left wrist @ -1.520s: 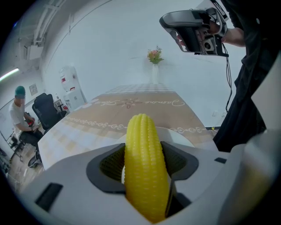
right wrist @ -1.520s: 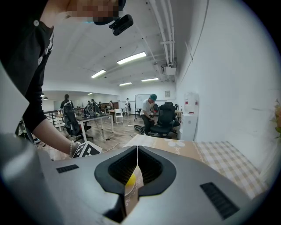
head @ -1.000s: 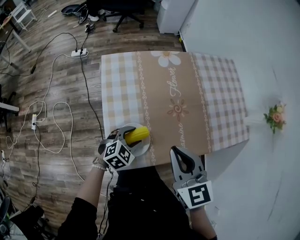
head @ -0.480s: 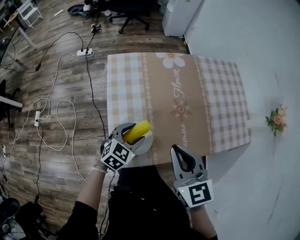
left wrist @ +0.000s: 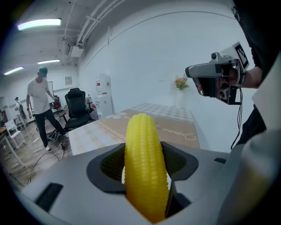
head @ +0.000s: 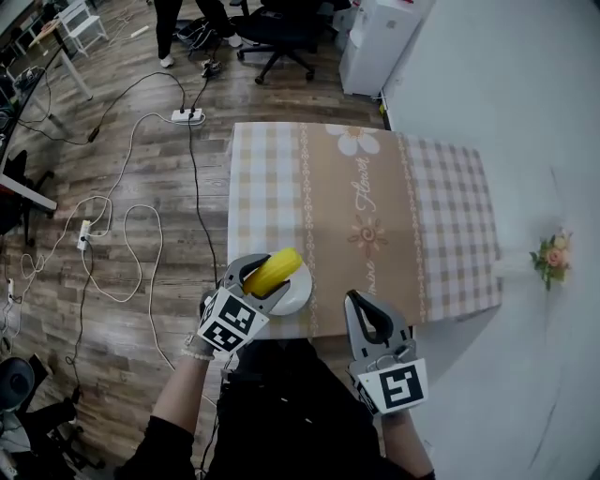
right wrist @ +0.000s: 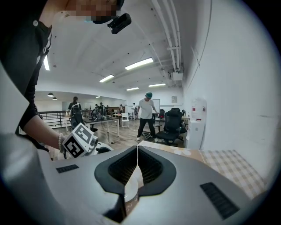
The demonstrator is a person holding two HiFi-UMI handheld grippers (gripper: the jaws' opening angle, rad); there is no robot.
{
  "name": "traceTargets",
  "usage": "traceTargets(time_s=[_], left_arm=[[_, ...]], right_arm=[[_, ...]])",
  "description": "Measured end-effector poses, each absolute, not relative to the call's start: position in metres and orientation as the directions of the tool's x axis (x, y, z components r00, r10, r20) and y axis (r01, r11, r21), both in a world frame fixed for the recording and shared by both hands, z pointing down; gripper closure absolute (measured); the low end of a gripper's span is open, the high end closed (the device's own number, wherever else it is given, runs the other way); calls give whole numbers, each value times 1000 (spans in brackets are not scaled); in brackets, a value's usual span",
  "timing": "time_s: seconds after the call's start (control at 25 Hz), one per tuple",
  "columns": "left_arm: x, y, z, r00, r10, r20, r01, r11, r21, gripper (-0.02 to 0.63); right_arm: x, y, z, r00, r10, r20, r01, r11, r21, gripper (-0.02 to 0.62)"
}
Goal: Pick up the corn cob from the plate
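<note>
Wooden floor [head: 112, 187] fills the left side of the head view, and white cables [head: 131, 234] lie in loops on it. A plain white wall [head: 525, 122] takes the right side. Between them stands the table [head: 375, 216], covered with a beige cloth that has a checked pattern at both sides and a brown band with flowers in the middle. Behind the table are a black office chair [head: 281, 28] and a white water dispenser [head: 375, 42].

At the near edge of the table the left gripper [head: 266, 279] reaches over the white plate [head: 298, 289], which sits at the near left corner. Its jaws are closed on the corn cob [head: 273, 271], one jaw on each side of it, and the yellow cob points away from the gripper between them. The cob is over the left part of the plate; if it touches the plate or hangs just above it, I cannot tell.

The right gripper [head: 358, 302] is at the near edge too, to the right of the plate and apart from it. Its jaws are pressed together with only a thin line between them, and they hold nothing.

On the wall, a small flower sprig [head: 550, 255] is fixed beside the right edge of the table.
</note>
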State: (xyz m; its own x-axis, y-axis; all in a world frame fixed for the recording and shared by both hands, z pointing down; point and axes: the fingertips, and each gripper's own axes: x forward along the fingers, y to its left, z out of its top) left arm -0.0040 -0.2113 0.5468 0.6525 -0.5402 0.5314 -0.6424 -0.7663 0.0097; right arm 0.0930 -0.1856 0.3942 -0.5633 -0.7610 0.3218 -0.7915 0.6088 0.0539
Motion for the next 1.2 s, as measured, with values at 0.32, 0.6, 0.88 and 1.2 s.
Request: traceTargets(time_s=[0.32, 0.6, 0.88, 1.2], left_arm=[[-21, -205, 502, 610, -627, 484, -707, -707, -24, 348], [-26, -197, 455, 590, -693, 415, -739, -670, -68, 348], [-36, -191, 413, 557, -751, 355, -770, -627, -120, 348], [-54, -179, 376, 515, -800, 307, -794, -581, -181, 348]], right_arm=[[87, -195, 380, -587, -755, 291, -774, 629, 73, 552], [83, -198, 366, -608, -749, 262, -759, 646, 86, 554], [73, -204, 355, -657, -722, 218, -721, 686, 99, 552], [62, -206, 343, -691, -699, 186, -692, 713, 109, 552]])
